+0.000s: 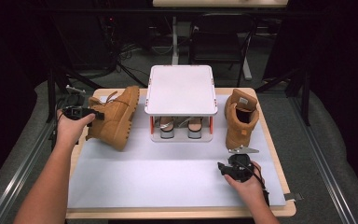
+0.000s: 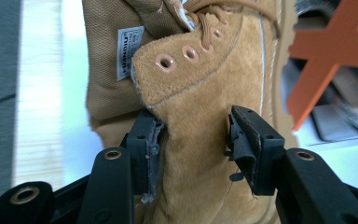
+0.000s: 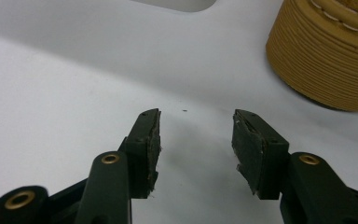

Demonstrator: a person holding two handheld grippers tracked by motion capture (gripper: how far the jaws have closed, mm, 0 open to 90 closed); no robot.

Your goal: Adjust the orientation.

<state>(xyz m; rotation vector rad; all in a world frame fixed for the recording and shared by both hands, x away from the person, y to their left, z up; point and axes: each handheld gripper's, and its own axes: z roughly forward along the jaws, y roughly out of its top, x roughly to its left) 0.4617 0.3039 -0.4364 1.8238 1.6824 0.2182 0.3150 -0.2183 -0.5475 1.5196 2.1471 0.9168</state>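
A tan suede boot leans tilted at the left of the white mat. My left gripper is shut on its ankle. In the left gripper view the jaws press both sides of the boot's upper, with the left gripper just below the eyelets. The matching boot stands upright at the right. My right gripper rests open on the mat just in front of it. In the right gripper view the right gripper holds nothing, and the boot's ribbed sole sits at the upper right.
A white shoe rack with orange posts stands at the middle back, with a pair of shoes on its lower shelf. Its orange cross brace appears beyond the held boot. A chair and desk legs stand behind the table.
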